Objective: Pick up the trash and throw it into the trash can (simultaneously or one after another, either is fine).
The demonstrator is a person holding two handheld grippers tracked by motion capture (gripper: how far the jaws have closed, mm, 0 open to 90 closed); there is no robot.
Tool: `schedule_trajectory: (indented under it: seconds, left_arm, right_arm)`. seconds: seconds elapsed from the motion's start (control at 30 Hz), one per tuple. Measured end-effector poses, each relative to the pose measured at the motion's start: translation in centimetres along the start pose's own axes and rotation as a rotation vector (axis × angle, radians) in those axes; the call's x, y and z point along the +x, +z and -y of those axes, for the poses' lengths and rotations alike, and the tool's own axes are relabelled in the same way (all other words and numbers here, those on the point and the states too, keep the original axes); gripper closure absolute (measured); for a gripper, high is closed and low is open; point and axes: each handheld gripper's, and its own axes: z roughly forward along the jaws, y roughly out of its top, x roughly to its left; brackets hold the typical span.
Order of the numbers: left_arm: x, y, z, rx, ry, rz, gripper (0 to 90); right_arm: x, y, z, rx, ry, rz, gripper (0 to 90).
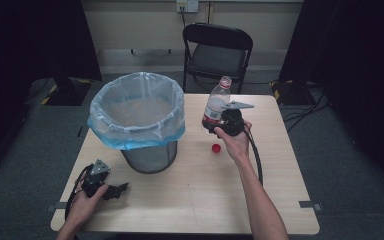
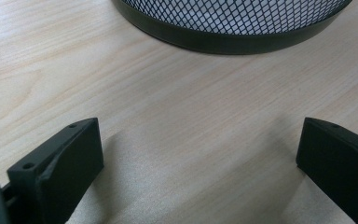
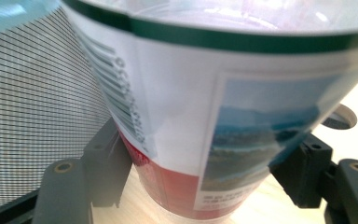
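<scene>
Left hand-held gripper (image 1: 121, 189): parked low on the near-left corner of the counter (image 1: 190, 200), jaws spread wide with nothing between, bare wood under them in the left gripper view, aimed at the base of the mesh bin (image 2: 233, 28). Idle, no part in the current step by the look of it. Mesh bin (image 1: 147, 155) with blue liner bag (image 1: 135, 117): upright on the left half of the counter, mouth open, nothing clearly visible inside from above. Bottle (image 1: 216, 105): clear plastic, uncapped, clamped around the label band by the right hand-held gripper (image 1: 211, 124), jaws partly closed on either side of the label as seen in the right gripper view (image 3: 205, 121), bottle (image 3: 223, 93) close to upright, neck up, base apparently clear of the counter, just right of the bin rim. Red cap (image 1: 215, 147): loose on the counter, below the bottle and near the right hand. Step in hand, as a judgement: carry phase of binning the bottle, grasp done, lift under way, drop not yet done. Next move calls for: more height to clear the liner rim, sideways travel left until the bottle base sits over the open mouth, then jaw release. Watch for: bottle base clipping the rim or dragging the loose liner, light mesh bin shifting if bumped. Cap likely a separate pick afterwards.
</scene>
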Motion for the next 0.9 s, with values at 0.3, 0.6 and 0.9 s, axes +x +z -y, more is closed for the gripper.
schedule_trajectory:
  seconds: [0.3, 0.6, 0.9]
  left_arm:
    - [0.0, 0.0, 0.0, 0.000, 0.000, 0.000, 0.0]
    - [0.0, 0.0, 0.0, 0.000, -0.001, 0.000, 0.0]
    - [0.0, 0.0, 0.0, 0.000, 0.000, 0.000, 0.0]
  right_arm:
    - [0.9, -1.2, -1.7, -0.036, -0.019, -0.017, 28.9]
    - [1.4, -2.2, -3.1, -0.076, -0.025, -0.024, 28.9]
    - [1.9, -3.3, -4.3, -0.131, -0.032, -0.031, 29.0]
